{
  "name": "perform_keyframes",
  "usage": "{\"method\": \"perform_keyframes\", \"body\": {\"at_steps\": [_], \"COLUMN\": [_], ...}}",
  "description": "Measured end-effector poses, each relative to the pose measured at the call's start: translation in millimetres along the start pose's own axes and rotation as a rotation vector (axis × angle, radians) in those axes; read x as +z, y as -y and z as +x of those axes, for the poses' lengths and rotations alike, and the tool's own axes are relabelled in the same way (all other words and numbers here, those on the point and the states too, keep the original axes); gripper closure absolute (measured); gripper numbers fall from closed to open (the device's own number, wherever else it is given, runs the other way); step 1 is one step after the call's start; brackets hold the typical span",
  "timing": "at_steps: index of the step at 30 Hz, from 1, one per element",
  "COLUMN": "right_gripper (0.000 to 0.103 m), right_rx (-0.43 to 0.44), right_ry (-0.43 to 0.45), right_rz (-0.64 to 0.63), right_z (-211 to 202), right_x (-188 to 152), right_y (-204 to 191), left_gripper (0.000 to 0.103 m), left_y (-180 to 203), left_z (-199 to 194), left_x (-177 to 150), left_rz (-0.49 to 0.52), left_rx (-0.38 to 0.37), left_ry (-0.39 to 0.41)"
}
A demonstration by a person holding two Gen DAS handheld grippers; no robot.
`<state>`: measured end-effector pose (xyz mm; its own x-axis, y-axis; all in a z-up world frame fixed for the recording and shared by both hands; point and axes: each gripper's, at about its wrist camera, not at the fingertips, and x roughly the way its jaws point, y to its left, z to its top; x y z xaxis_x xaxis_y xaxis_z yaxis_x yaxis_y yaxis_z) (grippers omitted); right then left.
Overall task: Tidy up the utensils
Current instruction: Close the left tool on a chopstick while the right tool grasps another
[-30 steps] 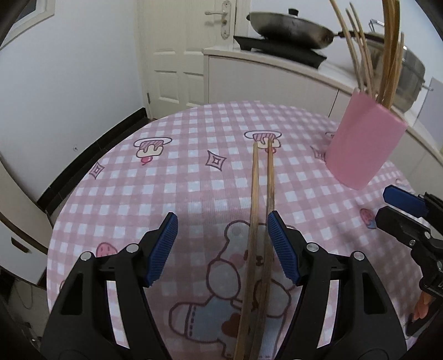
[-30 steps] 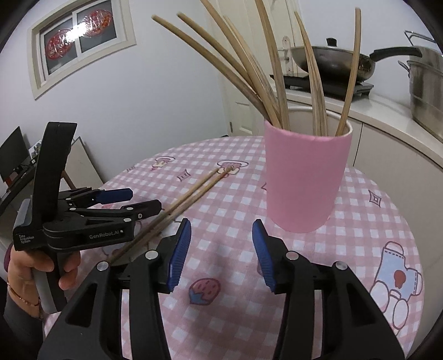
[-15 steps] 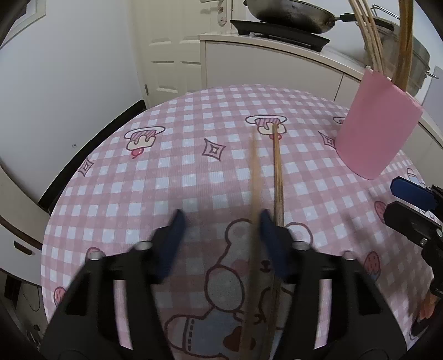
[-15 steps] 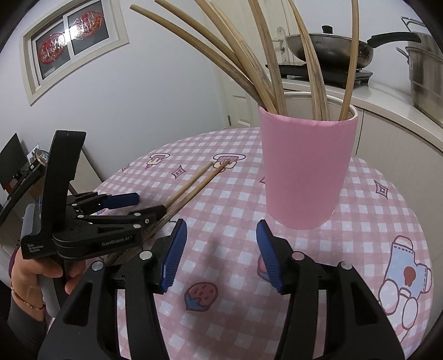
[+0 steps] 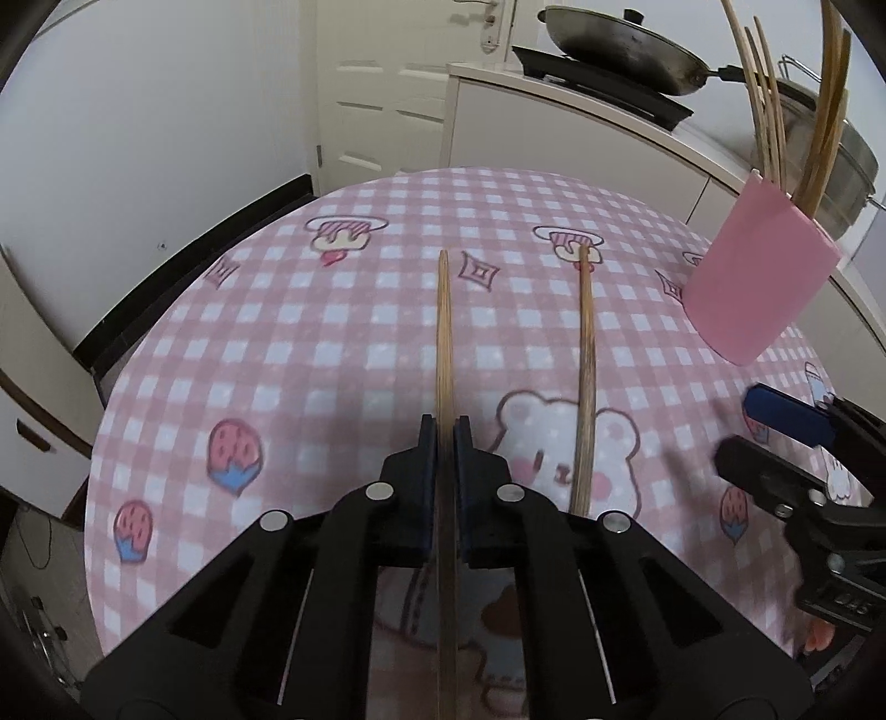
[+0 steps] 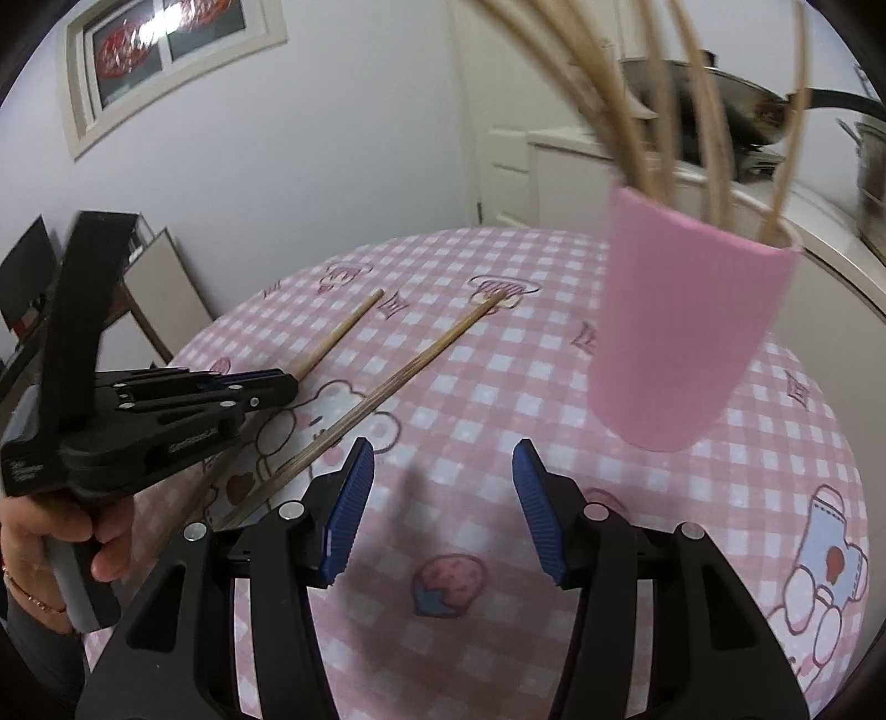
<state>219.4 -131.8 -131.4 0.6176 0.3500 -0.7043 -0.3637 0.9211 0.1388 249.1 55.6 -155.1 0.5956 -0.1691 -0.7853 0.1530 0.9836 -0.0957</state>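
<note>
Several chopsticks already stand in the pink cup [image 6: 686, 343], fanned out above its rim, so most of the tidying looks done; two remain out on the counter [image 5: 343, 343]. The left hand-held gripper [image 5: 446, 443] is pressed together on one chopstick [image 5: 443, 332], pinching it partway along its length, with its far tip pointing away across the cloth. The second chopstick [image 5: 586, 376] lies loose just to the right of the gripped one, flat on the cloth. The right hand-held gripper [image 6: 443, 509] hangs above the cloth with its jaws spread and nothing between them, the cup standing ahead of it and to the right. What is left, by my reckoning, is carrying both sticks to the cup. The counter is round under a pink checked cloth printed with bears and strawberries; beyond it are a white door [image 5: 382, 94], a wok [image 5: 614, 44] on a stove and a framed window [image 6: 166, 50]
</note>
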Motion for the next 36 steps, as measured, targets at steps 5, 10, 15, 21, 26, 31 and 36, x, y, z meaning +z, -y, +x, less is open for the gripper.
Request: {"method": "perform_keyframes", "body": {"at_steps": [5, 10, 15, 21, 26, 31, 36], "right_gripper": [0.054, 0.054, 0.057, 0.079, 0.097, 0.103, 0.099], "right_rx": [0.004, -0.031, -0.054, -0.086, -0.060, -0.029, 0.030], "right_ry": [-0.062, -0.076, -0.123, -0.131, -0.141, -0.211, -0.177], "right_rz": [-0.021, -0.028, -0.029, -0.083, -0.119, -0.184, -0.036], "right_z": [26, 49, 73, 73, 58, 42, 30], "right_x": [11, 31, 44, 42, 37, 21, 23], "right_y": [-17, -30, -32, -31, -25, -27, -1], "left_gripper": [0.096, 0.096, 0.096, 0.096, 0.096, 0.095, 0.095], "left_y": [-8, -19, -26, -28, -24, -20, -16], "left_z": [-12, -20, -23, -22, -22, -22, -15], "left_x": [-13, -20, -22, -22, -16, -8, 0], "left_rz": [-0.036, -0.065, -0.090, -0.096, -0.092, -0.085, -0.079], "left_rx": [-0.016, -0.039, -0.052, -0.058, -0.073, -0.080, -0.061], "left_ry": [0.003, 0.009, 0.011, 0.003, -0.006, -0.009, -0.027]}}
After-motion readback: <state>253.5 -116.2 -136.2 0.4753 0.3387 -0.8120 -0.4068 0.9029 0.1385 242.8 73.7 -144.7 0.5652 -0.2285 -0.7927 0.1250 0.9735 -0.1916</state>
